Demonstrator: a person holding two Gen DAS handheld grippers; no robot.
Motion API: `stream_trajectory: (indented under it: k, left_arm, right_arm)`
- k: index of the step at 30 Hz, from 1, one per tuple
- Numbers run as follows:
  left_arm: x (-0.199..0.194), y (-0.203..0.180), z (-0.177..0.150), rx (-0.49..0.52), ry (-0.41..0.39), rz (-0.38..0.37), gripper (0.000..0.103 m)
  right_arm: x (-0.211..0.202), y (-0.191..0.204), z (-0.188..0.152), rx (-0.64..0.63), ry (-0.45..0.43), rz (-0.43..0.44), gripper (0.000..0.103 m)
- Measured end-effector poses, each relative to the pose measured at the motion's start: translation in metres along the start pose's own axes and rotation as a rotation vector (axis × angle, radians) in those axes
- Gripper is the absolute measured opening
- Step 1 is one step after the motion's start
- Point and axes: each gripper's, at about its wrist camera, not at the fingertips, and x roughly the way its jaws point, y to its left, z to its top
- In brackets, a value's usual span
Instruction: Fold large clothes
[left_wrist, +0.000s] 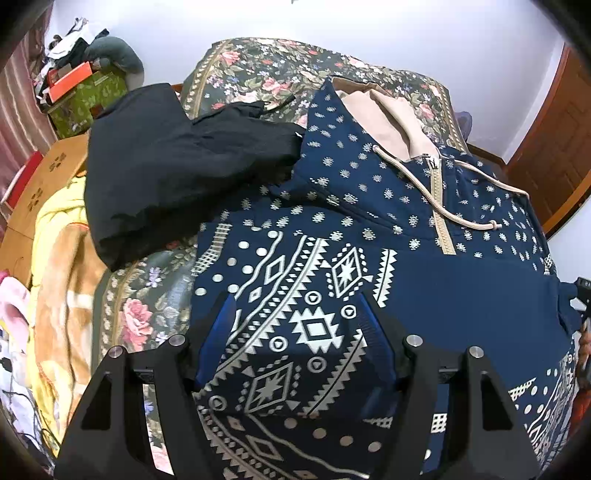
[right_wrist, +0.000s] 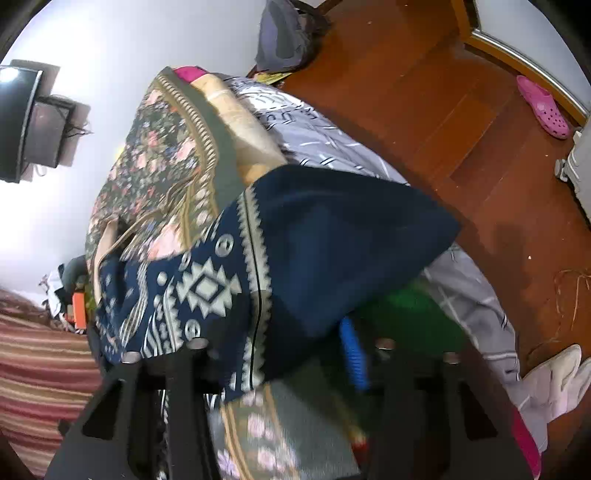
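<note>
My landmark is the navy patterned hoodie (left_wrist: 369, 229), which lies spread on the bed, its floral cover (left_wrist: 258, 66) showing round it, with the beige hood lining and zip at the far end from me. My left tool (left_wrist: 299, 325) stands wide over the near part of the hoodie, a blue-padded finger (left_wrist: 225, 317) on either side of a stretch of the white geometric print; I cannot tell whether the pads press the cloth. My right tool (right_wrist: 284, 343) has only its blue pad (right_wrist: 354, 354) plainly showing, and a fold of the hoodie (right_wrist: 332, 240) bulges over and between the fingers; the view is blurred, so I cannot tell whether it grips the cloth. Just left of the hoodie, touching its shoulder, lies a black garment (left_wrist: 173, 166). Beyond that, by the white wall, a green patterned box (left_wrist: 85, 99) carries an orange box (left_wrist: 70, 79) and a heap of loose things. Left of the bed lies a yellow and tan blanket (left_wrist: 62, 266). On the hoodie's right side a grey checked sheet (right_wrist: 332, 140) hangs off the bed toward a red-brown wooden floor (right_wrist: 424, 92), where a pink clog (right_wrist: 543, 107) lies near the door frame.
</note>
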Motion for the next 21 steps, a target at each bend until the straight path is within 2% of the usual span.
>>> stream_trajectory:
  k: [3, 5, 9, 14, 17, 21]
  left_arm:
    - [-0.006, 0.004, -0.001, 0.013, -0.009, 0.020, 0.067]
    - [-0.011, 0.006, -0.002, 0.018, -0.018, 0.027, 0.067]
    - [-0.020, 0.009, -0.004, 0.025, -0.036, 0.028, 0.067]
    - [-0.032, 0.005, -0.004, 0.046, -0.068, 0.020, 0.066]
    - [-0.039, 0.000, -0.005, 0.069, -0.088, 0.010, 0.067]
    - [-0.046, -0.006, -0.008, 0.101, -0.100, -0.001, 0.067]
  right_arm:
    - [-0.013, 0.009, 0.002, -0.020, -0.042, -0.053, 0.010]
    - [-0.026, 0.020, 0.001, -0.050, -0.069, -0.040, 0.009]
    - [-0.071, 0.062, -0.009, -0.189, -0.182, -0.035, 0.008]
    - [-0.133, 0.133, -0.043, -0.424, -0.341, 0.025, 0.007]
    - [-0.144, 0.170, -0.071, -0.567, -0.371, 0.053, 0.007]
    - [-0.131, 0.201, -0.107, -0.709, -0.327, 0.089, 0.007]
